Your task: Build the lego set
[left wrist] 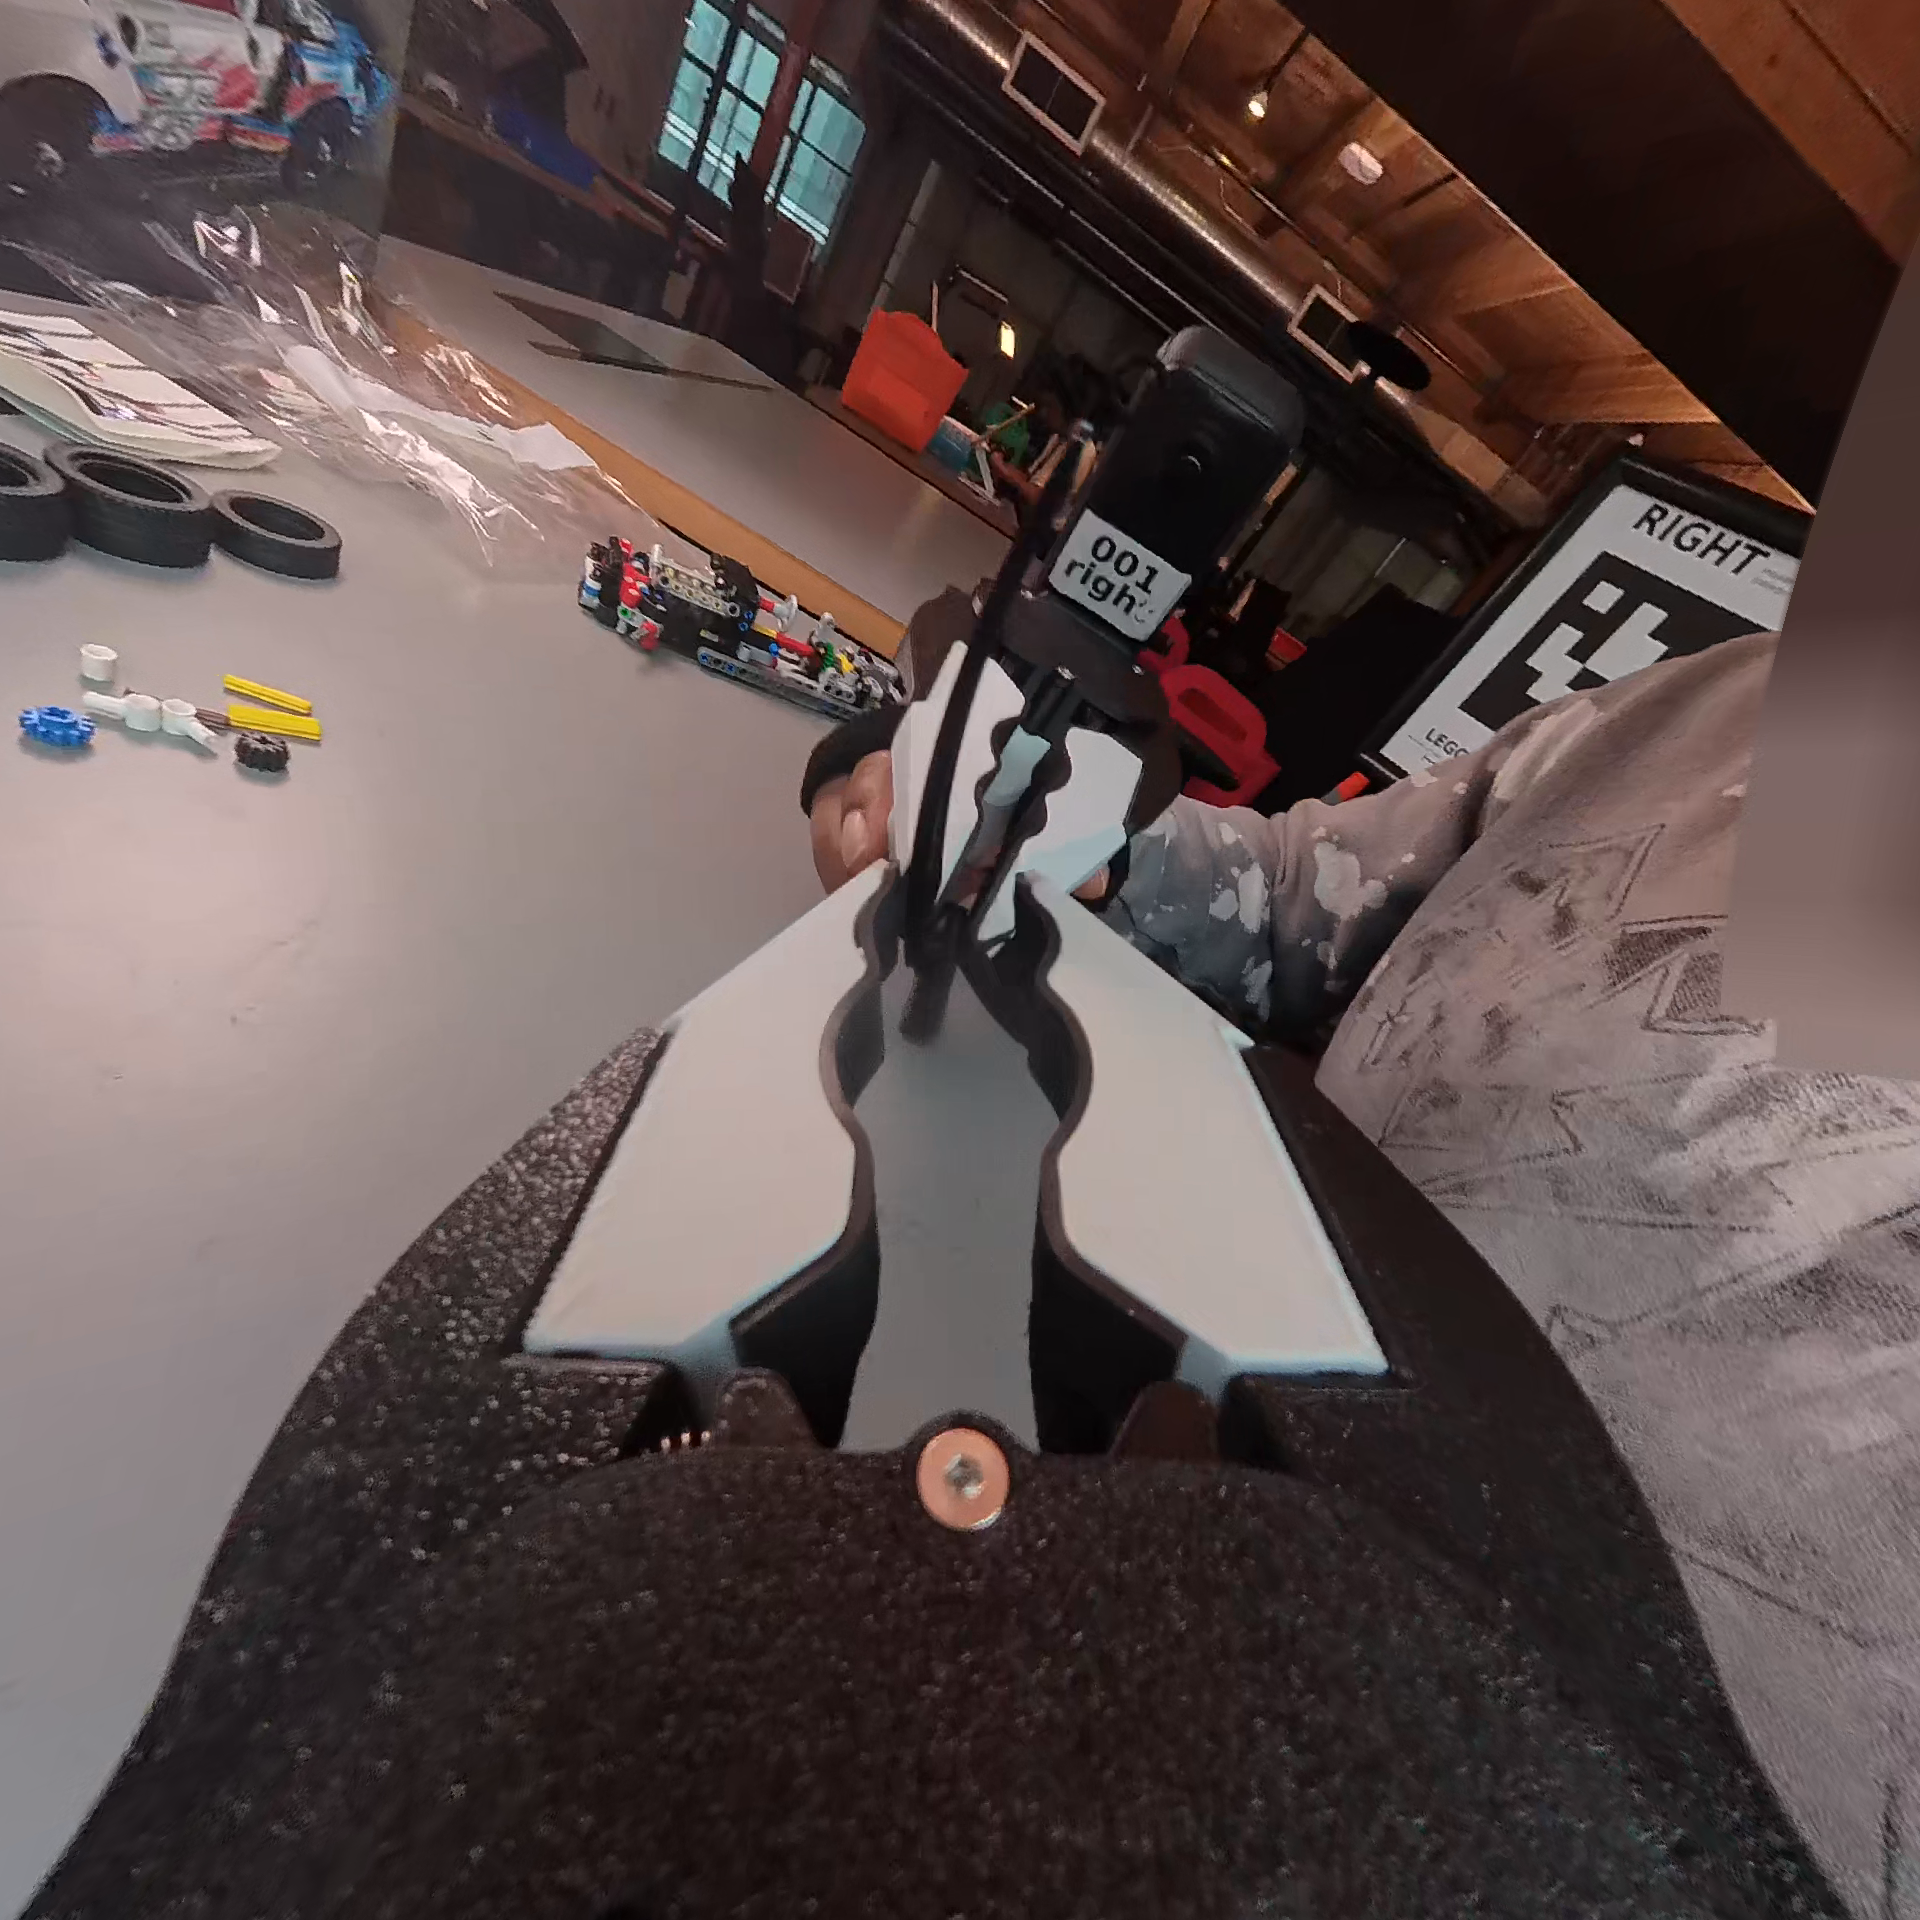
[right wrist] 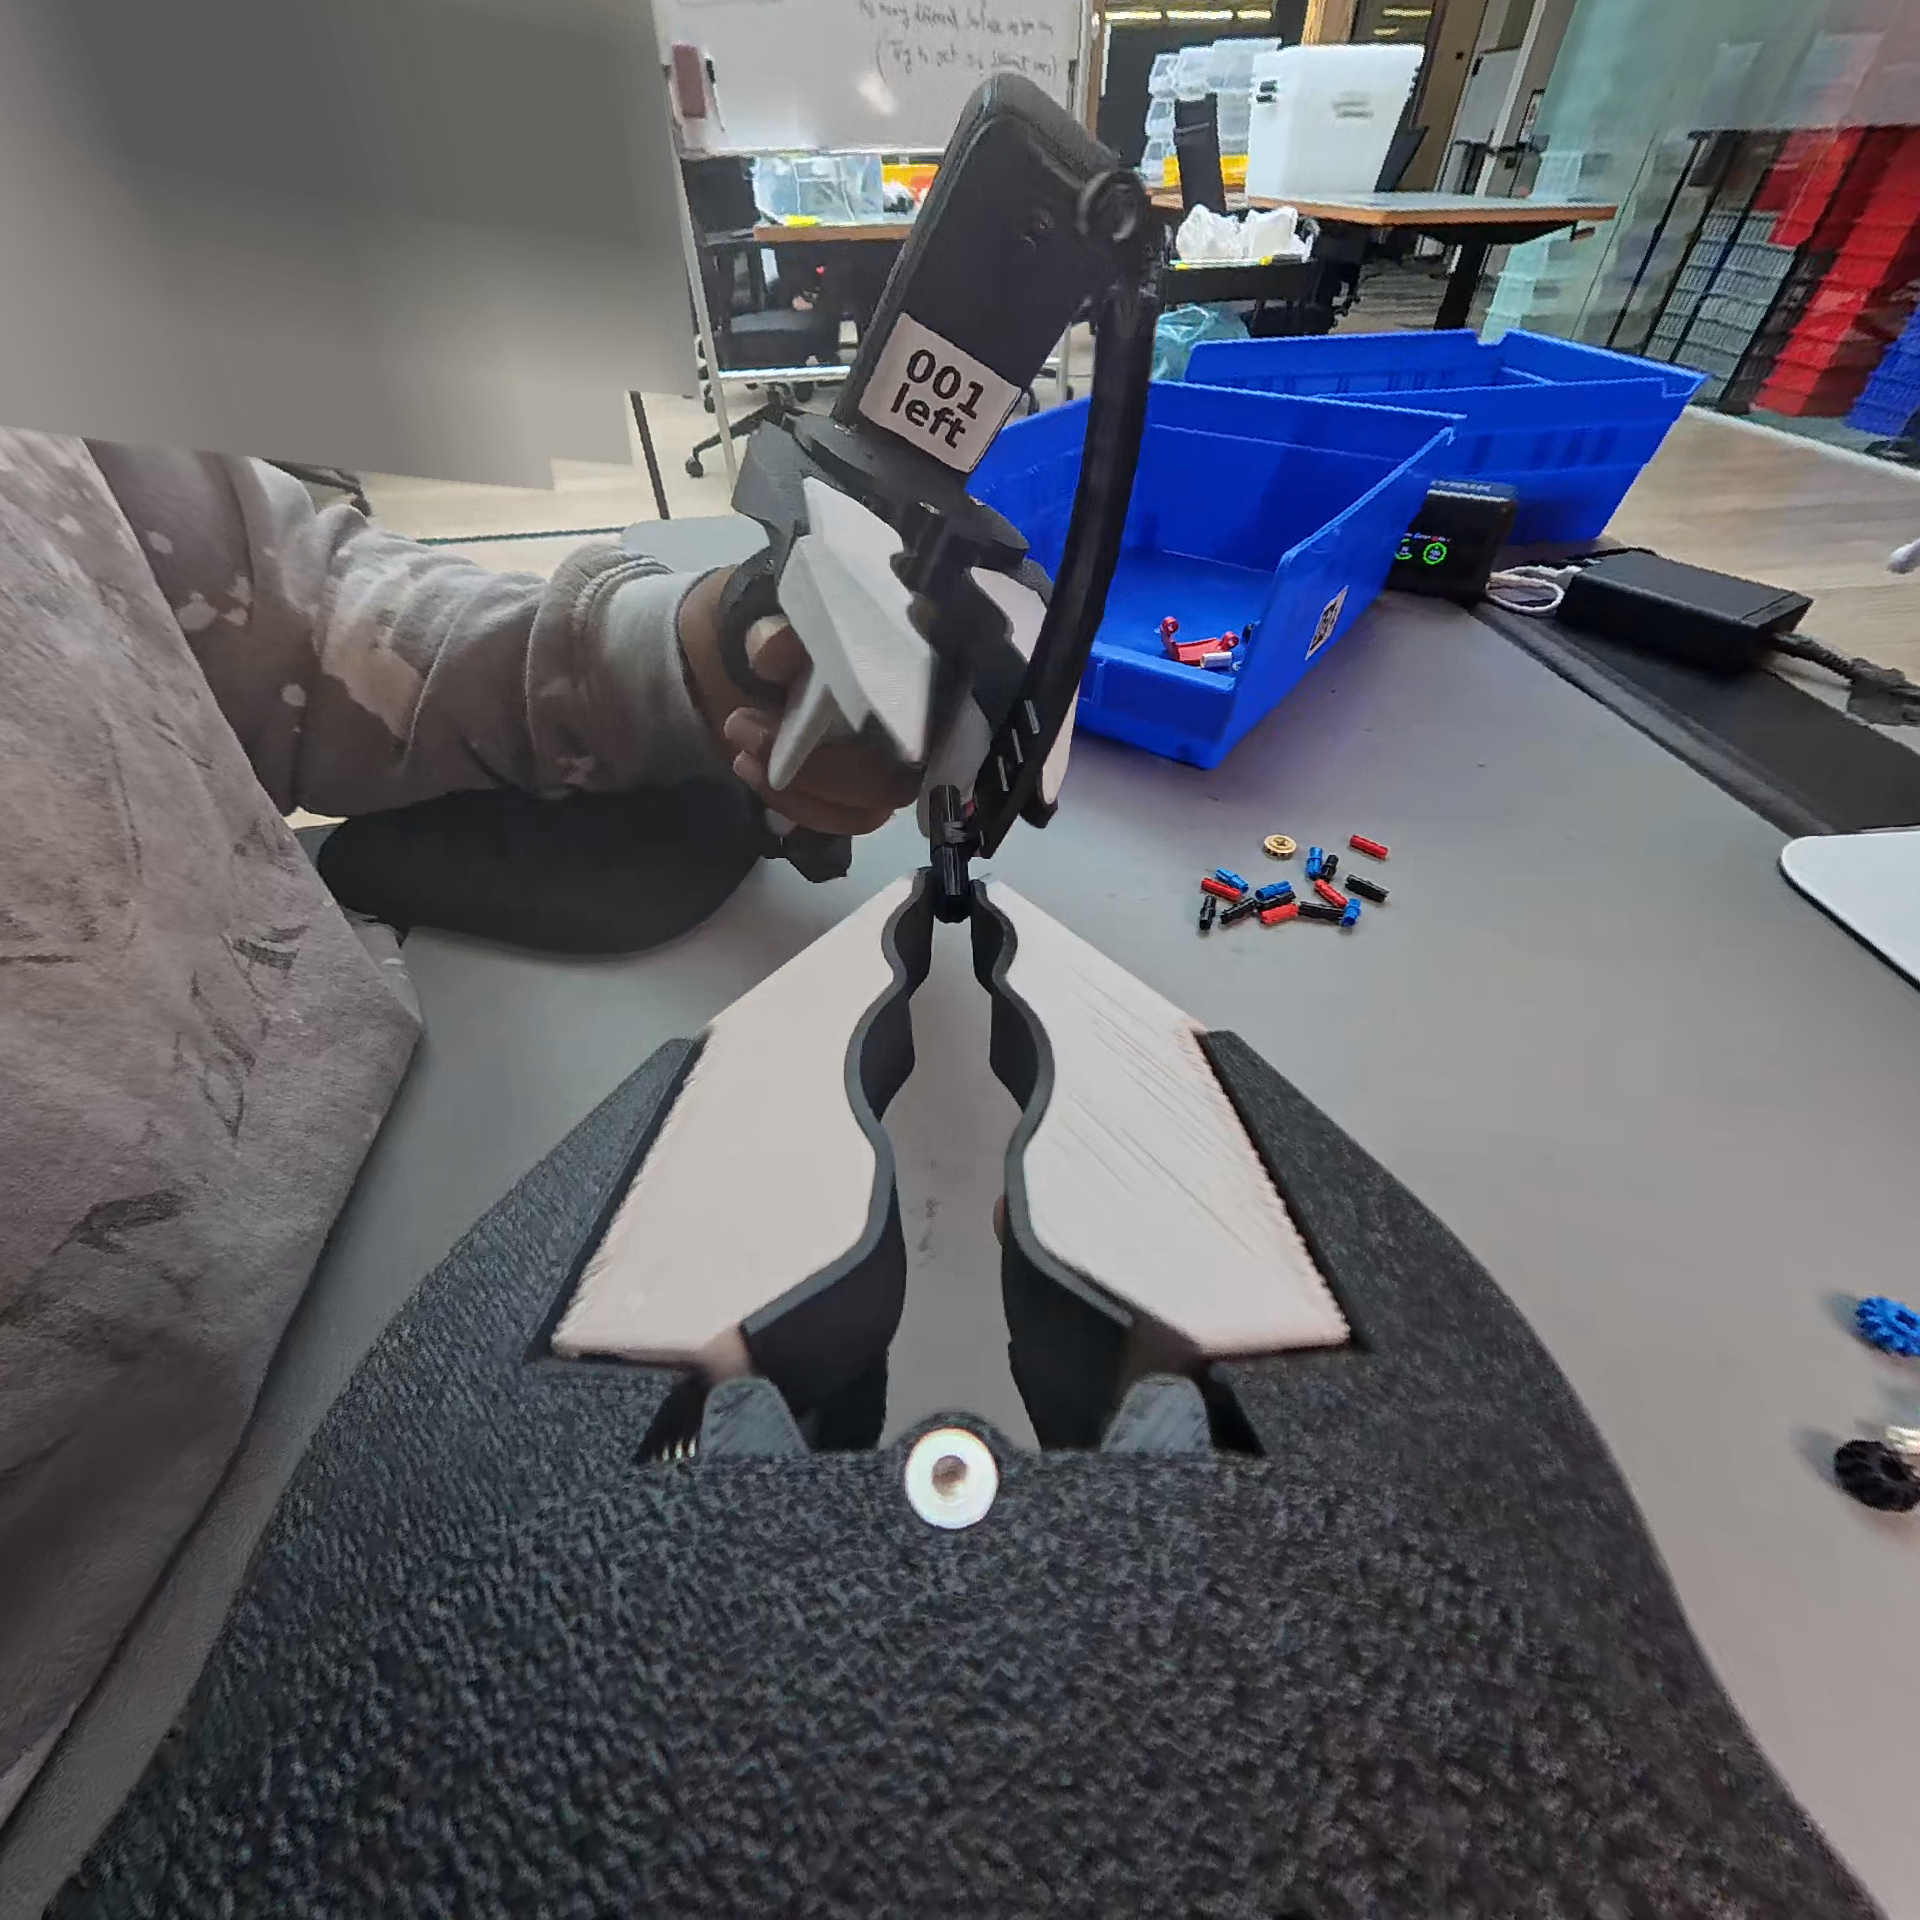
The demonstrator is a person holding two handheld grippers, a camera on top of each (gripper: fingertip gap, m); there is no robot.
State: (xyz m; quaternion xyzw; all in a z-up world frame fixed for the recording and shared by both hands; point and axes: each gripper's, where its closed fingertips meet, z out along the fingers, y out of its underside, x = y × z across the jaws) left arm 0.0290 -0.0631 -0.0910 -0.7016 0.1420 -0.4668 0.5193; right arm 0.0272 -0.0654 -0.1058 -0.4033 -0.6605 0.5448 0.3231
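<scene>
Build partly done: multicoloured Lego chassis assembly (left wrist: pixel 727 629) on grey tabletop (left wrist: pixel 364 935), black rubber tyres (left wrist: pixel 156 509) unfitted, loose pins (right wrist: pixel 1288 894) remaining. Left gripper (left wrist: pixel 940 914) and right gripper (right wrist: pixel 948 894), fingers narrow, pinch long black curved Lego piece (right wrist: pixel 1081 582) between them.

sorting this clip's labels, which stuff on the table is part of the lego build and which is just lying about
Part of the build:
long black piece, held by both grippers
half-built chassis
black tyres
loose pins

Just lying about:
blue bins
black power brick
clear plastic wrap
</scene>
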